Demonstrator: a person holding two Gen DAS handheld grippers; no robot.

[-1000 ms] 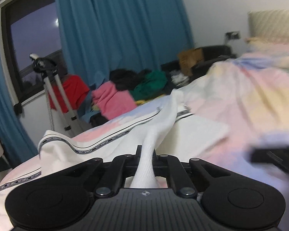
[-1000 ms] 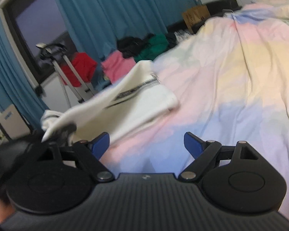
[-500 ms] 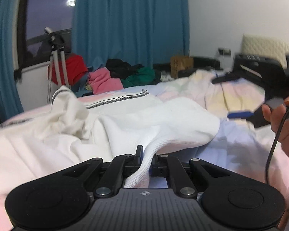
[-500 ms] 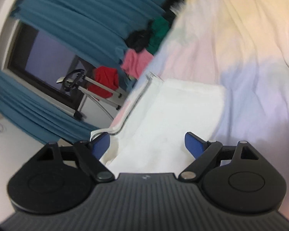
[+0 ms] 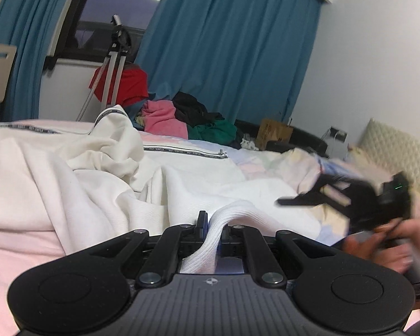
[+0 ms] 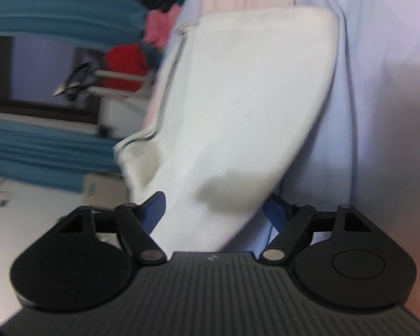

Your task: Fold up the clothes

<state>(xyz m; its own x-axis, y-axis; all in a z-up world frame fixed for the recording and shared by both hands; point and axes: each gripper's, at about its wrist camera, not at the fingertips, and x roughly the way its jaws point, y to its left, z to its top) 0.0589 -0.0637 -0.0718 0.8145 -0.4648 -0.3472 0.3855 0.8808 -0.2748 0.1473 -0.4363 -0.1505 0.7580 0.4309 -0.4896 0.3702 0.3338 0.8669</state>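
- Blue curtains [image 5: 226,47] frame a dark window [image 5: 109,8].
- A white wall [image 5: 372,64] stands to the right.
- A padded cream headboard [image 5: 400,154] ends the bed [image 5: 268,165] under its pastel cover.
- A tripod [image 5: 112,67] stands beside the window.

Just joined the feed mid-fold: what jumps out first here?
The white garment sprawls rumpled over the pastel bedspread, its ribbed hem clamped in the shut left gripper. The right gripper hangs open over its far edge. Behind, bright clothes pile against blue curtains.
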